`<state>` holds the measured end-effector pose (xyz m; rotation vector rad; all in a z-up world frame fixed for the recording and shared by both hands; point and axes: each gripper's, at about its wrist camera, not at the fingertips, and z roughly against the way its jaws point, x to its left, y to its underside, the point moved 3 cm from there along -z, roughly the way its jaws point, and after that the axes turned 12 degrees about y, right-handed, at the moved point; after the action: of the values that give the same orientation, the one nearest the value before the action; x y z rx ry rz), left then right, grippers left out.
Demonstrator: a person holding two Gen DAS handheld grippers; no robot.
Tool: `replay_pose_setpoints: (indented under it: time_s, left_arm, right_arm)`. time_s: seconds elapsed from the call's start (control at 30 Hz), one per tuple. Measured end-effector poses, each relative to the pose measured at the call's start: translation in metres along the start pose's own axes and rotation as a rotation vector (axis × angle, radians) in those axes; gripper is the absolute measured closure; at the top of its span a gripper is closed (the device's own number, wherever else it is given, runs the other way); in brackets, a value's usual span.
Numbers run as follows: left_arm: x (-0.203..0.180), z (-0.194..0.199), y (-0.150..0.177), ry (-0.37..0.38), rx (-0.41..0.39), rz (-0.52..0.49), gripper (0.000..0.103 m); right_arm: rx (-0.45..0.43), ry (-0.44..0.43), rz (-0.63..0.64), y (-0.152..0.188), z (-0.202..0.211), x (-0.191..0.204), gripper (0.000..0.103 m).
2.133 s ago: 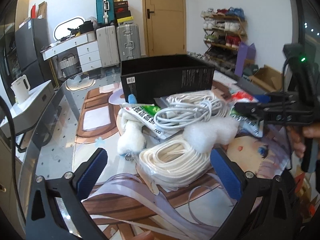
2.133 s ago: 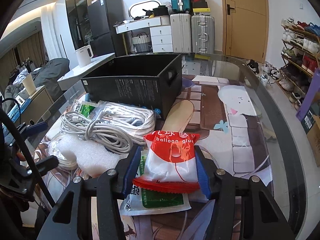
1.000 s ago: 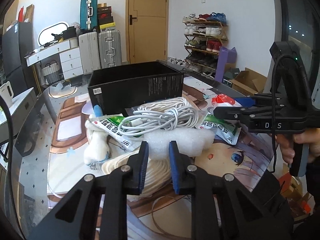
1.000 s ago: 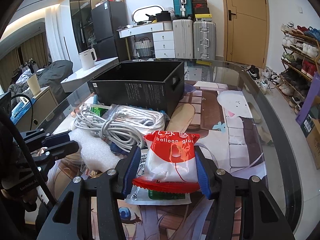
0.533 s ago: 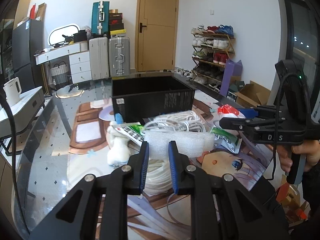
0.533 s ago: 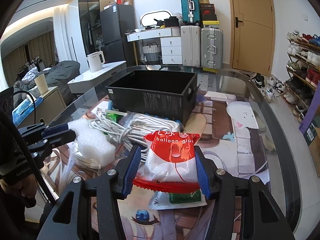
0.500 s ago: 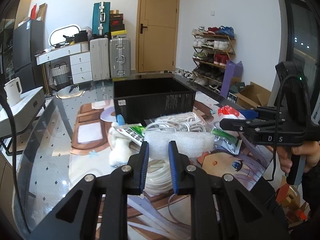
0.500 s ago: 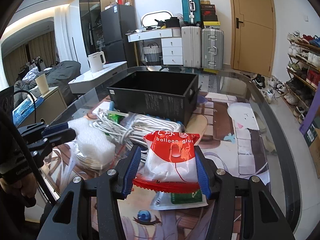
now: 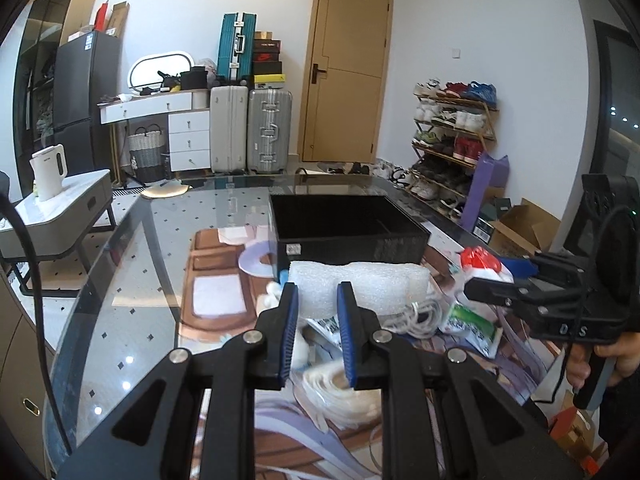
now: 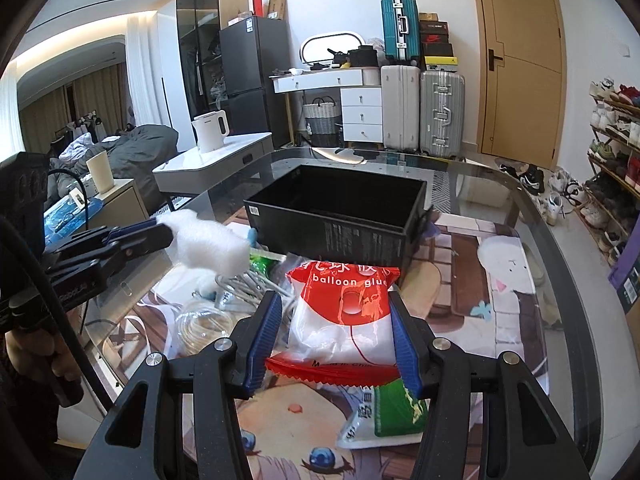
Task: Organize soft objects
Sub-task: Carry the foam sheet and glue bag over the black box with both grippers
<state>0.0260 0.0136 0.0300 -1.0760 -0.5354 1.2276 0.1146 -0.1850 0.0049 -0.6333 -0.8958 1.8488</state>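
Transport step, both loads lifted clear of the glass table [image 10: 552,248]. The left gripper [image 9: 318,308] is clamped tight on a white foam block [image 9: 360,286]; the right gripper [image 10: 334,336] squeezes a red-and-white balloon-glue packet [image 10: 344,312]. The empty black box [image 10: 340,212] stands beyond the pile of cords [image 9: 416,316] and packets, toward the table's far edge — presumably the destination. Next: carry each load over the box rim, then release.

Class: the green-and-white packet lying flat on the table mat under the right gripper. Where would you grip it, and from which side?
Probably the near short edge of the green-and-white packet, coming from the camera side at a low angle. It lies flat on the mat, so jaws need a free edge; its far end is hidden under the balloon glue bag held in the right gripper.
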Motion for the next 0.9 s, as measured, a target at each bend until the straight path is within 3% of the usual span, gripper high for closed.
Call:
replay_pose_setpoints:
  time_s: [0.53,0.9]
  left_arm:
    - [0.010,-0.033,-0.033,-0.085,-0.008,0.000,0.086]
    - [0.021,-0.060,-0.055,-0.092,-0.009,0.010,0.086]
  right_arm:
    - [-0.039,-0.026,0.017,-0.038,-0.012,0.000,0.050]
    - [-0.030,-0.022,0.019,-0.057,-0.032,-0.003,0.050]
